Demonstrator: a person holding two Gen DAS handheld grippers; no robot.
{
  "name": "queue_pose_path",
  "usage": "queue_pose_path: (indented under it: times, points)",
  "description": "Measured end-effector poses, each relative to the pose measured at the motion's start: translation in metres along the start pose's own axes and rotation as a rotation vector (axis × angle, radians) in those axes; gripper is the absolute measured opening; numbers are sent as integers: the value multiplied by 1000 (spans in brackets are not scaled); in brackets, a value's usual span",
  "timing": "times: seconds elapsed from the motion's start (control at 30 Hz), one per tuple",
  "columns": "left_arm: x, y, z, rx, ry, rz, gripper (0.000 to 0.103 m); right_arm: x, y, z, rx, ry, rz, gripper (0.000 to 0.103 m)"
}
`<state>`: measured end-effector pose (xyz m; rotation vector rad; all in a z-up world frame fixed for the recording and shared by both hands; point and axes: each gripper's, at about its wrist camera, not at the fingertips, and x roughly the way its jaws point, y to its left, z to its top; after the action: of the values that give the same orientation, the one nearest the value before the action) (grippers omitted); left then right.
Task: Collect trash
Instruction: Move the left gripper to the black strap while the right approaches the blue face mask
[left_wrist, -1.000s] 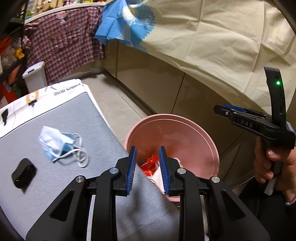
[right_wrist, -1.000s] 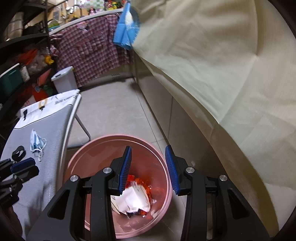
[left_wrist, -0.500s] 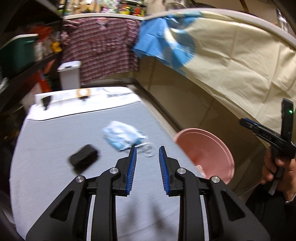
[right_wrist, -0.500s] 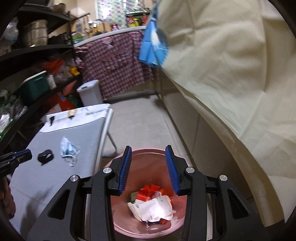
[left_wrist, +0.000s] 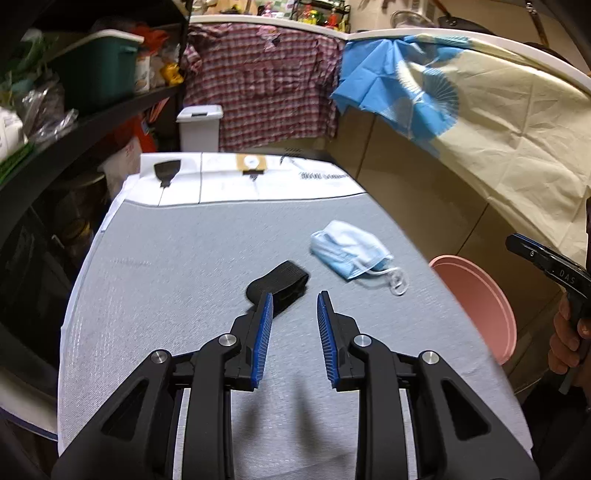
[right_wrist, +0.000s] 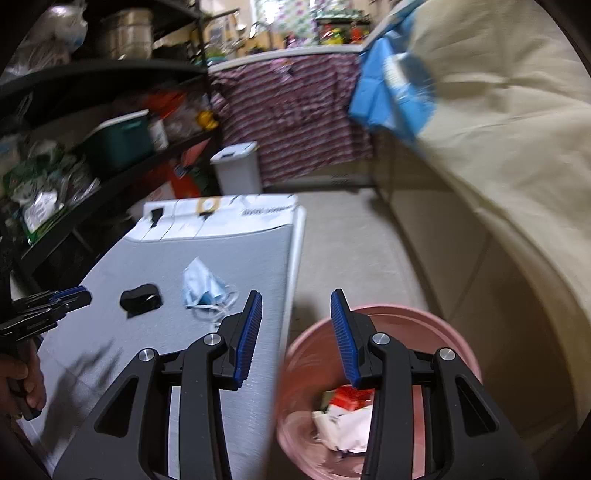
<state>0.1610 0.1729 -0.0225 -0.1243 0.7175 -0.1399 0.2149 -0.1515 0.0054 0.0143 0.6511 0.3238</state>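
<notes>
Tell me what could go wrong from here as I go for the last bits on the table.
1. The face mask lies close to the table edge above the pink bin; its loose ear loops could snag a finger or drag it to the floor.
2. The black item sits just past the open left gripper; a shallow approach might push it away rather than grip it.

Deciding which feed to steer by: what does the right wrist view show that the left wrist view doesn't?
Only the right wrist view looks into the pink bin: crumpled white paper and red wrappers lie inside, below the open right gripper. Only the left wrist view shows the open left gripper head-on, its tips just short of the black item. Both show the grey table, the blue face mask and the black item lying apart on it.
</notes>
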Motion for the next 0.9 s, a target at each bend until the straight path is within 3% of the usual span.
queue_pose_path:
  times: [0.47,0.6,0.9]
  points:
    - [37,24,-3,-58,70,8,26,80,51,19,-20,53,120,40]
    - [47,26,1,-70,74,5,39,100,60,23,-28,77,140,40]
    - [67,29,7,-83,96,-14,40,142,67,19,-40,160,159,44]
